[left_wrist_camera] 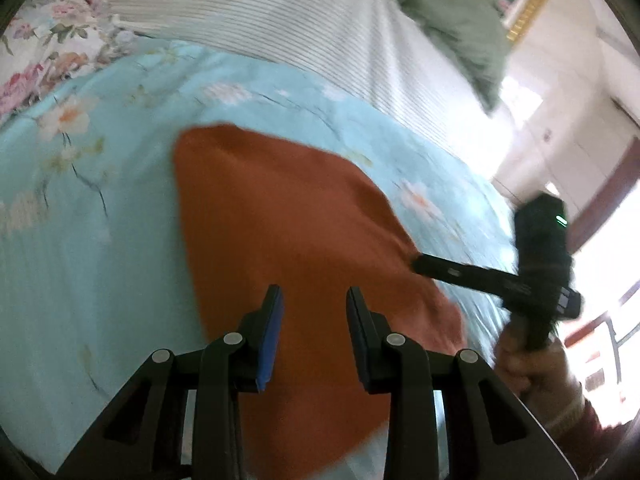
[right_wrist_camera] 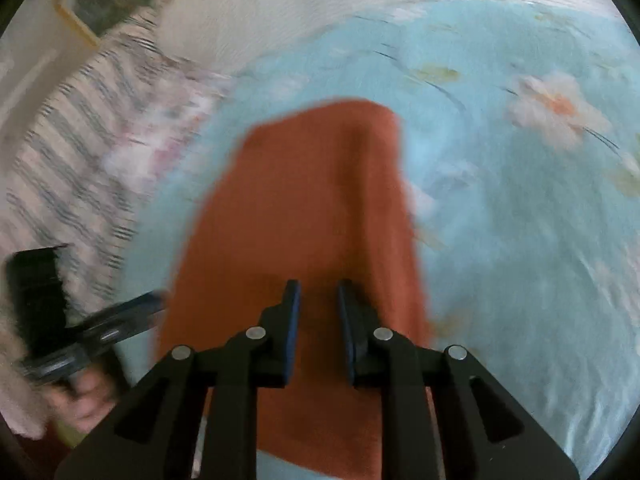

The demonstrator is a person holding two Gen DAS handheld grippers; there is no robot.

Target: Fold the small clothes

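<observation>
Grippers, left [left_wrist_camera: 314, 300] and right [right_wrist_camera: 318, 292], angled down, jaws apart and empty, over a flat rust-orange cloth [left_wrist_camera: 288, 216].

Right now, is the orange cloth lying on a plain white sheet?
No, the orange cloth lies on a light blue sheet printed with flowers.

- Daylight fills both views; the brightest patch is the blown-out white area at the far right of the left wrist view.
- Motion blur smears both pictures, more heavily in the right wrist view, where the striped fabric [right_wrist_camera: 76, 168] at the left streaks.
- Fisheye bending curves the edges, and dark lens corners frame each picture.
- The near gripper fingers [left_wrist_camera: 272, 320] stay fairly sharp.
- Shadows are soft and faint.
</observation>
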